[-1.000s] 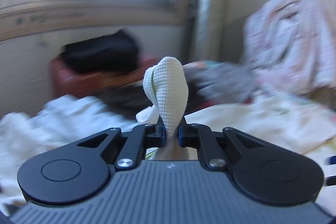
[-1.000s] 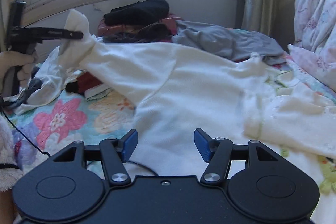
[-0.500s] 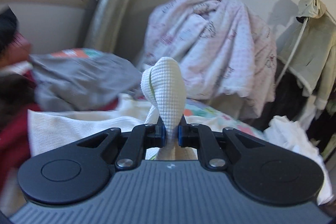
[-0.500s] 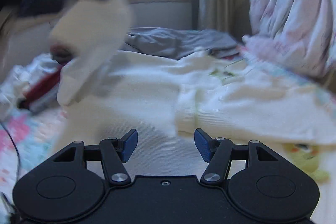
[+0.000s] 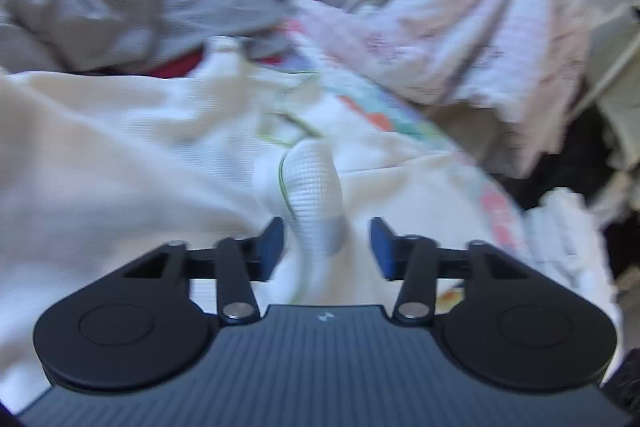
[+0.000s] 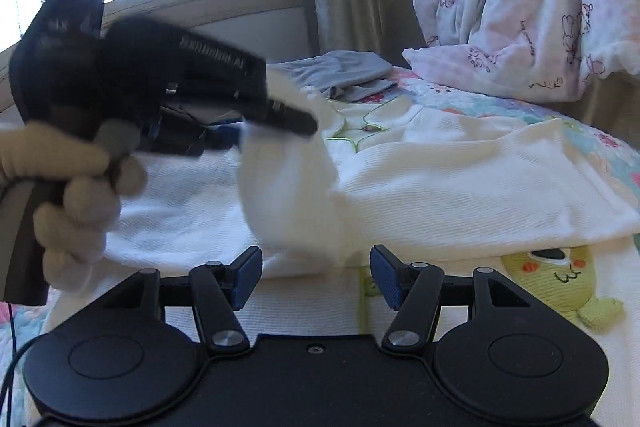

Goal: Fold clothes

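My left gripper is opening, the white sleeve standing between its pads, seemingly loose in the blur. My right gripper hangs open and empty above the white top spread across the flowered bedsheet.

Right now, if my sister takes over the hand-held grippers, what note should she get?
Left hand-held gripper: jaws opening, the white sleeve cuff between them but no longer pinched.
Right hand-held gripper: open, empty, low over the near hem.
The white top lies spread on the floral bedspread, sleeve brought across its body.
Done: that sleeve folded in.
Left: the other sleeve, then fold the body. Grey garment waits behind.
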Available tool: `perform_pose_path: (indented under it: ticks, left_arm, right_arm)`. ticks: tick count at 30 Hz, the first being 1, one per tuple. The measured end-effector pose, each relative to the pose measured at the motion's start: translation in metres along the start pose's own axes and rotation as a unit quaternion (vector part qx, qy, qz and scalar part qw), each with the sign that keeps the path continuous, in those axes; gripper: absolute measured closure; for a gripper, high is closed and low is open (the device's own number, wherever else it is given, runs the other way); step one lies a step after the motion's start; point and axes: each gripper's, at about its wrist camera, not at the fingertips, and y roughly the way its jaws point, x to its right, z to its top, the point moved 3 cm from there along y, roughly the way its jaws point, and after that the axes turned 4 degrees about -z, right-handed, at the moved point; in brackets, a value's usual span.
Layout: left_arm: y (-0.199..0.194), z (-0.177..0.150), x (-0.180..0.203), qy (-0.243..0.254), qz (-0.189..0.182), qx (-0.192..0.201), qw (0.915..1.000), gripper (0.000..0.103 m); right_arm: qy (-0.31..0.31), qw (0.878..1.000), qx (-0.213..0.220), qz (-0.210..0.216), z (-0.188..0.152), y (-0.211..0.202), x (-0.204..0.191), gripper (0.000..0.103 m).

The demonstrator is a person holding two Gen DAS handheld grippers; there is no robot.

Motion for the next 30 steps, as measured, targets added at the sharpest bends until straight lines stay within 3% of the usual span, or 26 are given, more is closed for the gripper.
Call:
perform_pose_path:
  ticks: [5,9,11,14,15,16,17,18,20,24,28,30]
  left_arm:
    - [-0.067,-0.026,-0.015,0.039,0.047,0.054,0.9967,0.032]
    - [-0.100,-0.044,-0.044,0.064,0.120,0.054,0.9893,0.031]
    - [-0.099,-0.047,-0.061,0.051,0.122,0.040,0.9904,0.033]
    - [-0.088,-0.046,-0.075,0.015,0.098,0.037,0.9944,0.038]
    - [-0.083,-0.046,-0.073,0.021,0.097,0.036,0.9944,0.038]
    - [-0.077,-0.046,-0.071,0.029,0.098,0.031,0.9943,0.038]
    - [-0.071,-0.047,-0.069,0.034,0.102,0.025,0.9939,0.038]
    - [-0.065,-0.048,-0.067,0.042,0.106,0.018,0.9933,0.039]
    - [-0.057,-0.051,-0.069,0.053,0.115,0.003,0.9920,0.040]
    - [-0.048,-0.056,-0.076,0.060,0.124,-0.014,0.9904,0.041]
    - [-0.044,-0.054,-0.069,0.083,0.136,-0.026,0.9869,0.041]
    - [-0.043,-0.053,-0.067,0.086,0.139,-0.026,0.9863,0.040]
  right_arm:
    - [-0.016,1.000,0.007,0.020,0.008,0.013,-0.005,0.038]
    - [-0.141,0.990,0.006,0.020,0.009,0.023,-0.029,0.038]
    - [-0.201,0.980,0.013,0.011,0.011,0.026,-0.040,0.038]
    - [-0.235,0.972,0.018,-0.007,0.014,0.036,-0.044,0.042]
    - [-0.236,0.972,0.014,-0.009,0.015,0.041,-0.043,0.047]
    - [-0.236,0.972,0.009,-0.017,0.015,0.045,-0.041,0.064]
    - [-0.236,0.971,0.004,-0.025,0.015,0.049,-0.039,0.090]
    - [-0.238,0.971,0.002,-0.033,0.015,0.051,-0.035,0.096]
    - [-0.208,0.978,0.012,-0.036,0.019,0.049,-0.023,0.096]
    - [-0.014,0.999,0.020,-0.032,0.035,0.038,0.035,0.096]
    - [0.154,0.987,-0.033,-0.020,0.016,0.043,0.096,0.089]
    - [0.149,0.987,-0.037,-0.038,0.009,0.041,0.106,0.088]
